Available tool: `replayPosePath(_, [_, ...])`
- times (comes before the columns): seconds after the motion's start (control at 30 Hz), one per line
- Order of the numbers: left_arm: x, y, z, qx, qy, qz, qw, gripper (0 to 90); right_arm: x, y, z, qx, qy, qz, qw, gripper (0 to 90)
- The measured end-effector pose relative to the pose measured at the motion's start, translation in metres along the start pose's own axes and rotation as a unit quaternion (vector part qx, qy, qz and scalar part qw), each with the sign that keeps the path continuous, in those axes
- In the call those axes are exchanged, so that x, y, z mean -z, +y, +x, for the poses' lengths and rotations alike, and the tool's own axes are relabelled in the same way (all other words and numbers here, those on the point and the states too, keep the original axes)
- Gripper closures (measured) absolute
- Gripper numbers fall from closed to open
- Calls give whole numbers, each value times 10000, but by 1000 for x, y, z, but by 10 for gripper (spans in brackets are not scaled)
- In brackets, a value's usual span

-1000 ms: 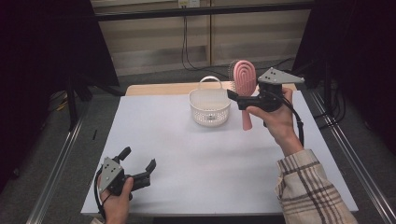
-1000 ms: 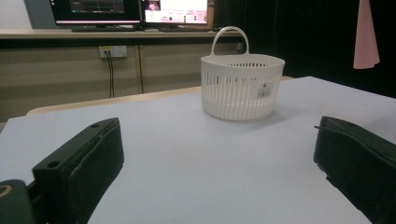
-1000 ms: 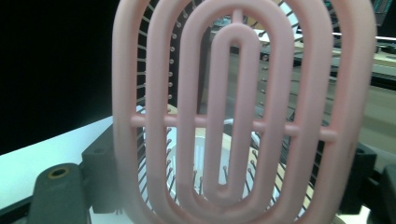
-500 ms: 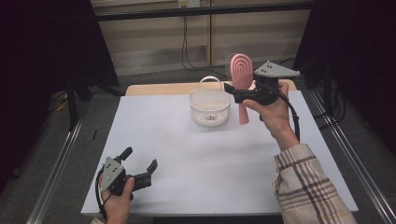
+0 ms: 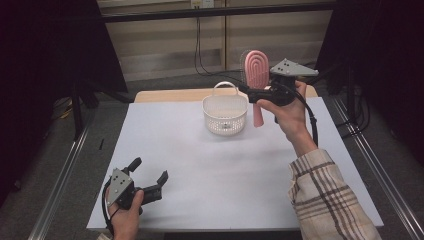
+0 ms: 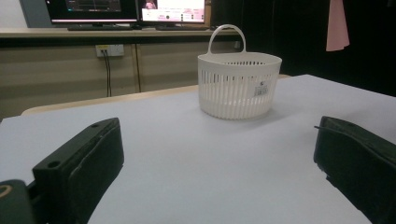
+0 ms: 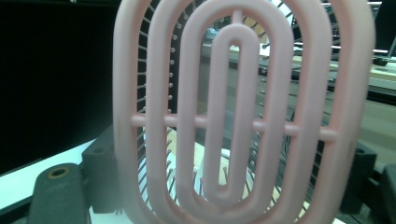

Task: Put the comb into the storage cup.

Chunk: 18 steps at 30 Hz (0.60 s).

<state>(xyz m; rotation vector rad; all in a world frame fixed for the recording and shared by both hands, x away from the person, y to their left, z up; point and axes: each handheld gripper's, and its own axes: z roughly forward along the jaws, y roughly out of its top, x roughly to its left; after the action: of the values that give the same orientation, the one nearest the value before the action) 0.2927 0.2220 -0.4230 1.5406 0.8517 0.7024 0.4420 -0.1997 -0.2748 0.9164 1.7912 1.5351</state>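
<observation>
A pink vented hairbrush (image 5: 256, 67) stands upright in the air, head up, just right of a white slotted basket (image 5: 225, 114) with a raised handle. My right gripper (image 5: 250, 93) is shut on the brush around its neck, and the handle hangs below the jaws. In the right gripper view the brush head (image 7: 233, 116) is very close, its bristles facing away, with my right gripper (image 7: 229, 186) clamped on it from both sides. My left gripper (image 5: 149, 171) rests open on the table's front left, nothing between its jaws. From my left gripper (image 6: 219, 172) the basket (image 6: 239, 84) stands ahead.
A white sheet (image 5: 225, 175) covers the table, with a wooden edge (image 5: 165, 95) at the back. Metal rails (image 5: 65, 170) run along both sides. Cables hang down the wall behind (image 5: 199, 45). Monitors (image 6: 126, 9) sit on a shelf beyond the table.
The right hand has lifted the hairbrush a little and drifted left, closer to the basket. The left gripper has stayed where it was.
</observation>
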Motion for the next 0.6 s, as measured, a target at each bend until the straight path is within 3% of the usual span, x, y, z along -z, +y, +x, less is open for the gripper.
replayPosePath(0.43, [0,0,0,-34,-2,23,10000,18,-11,6,-3,-165,42,-116,9998,189])
replayPosePath(0.6, [0,0,-1,42,-10,14,10000,18,-17,9,-4,-151,-47,-154,9998,189])
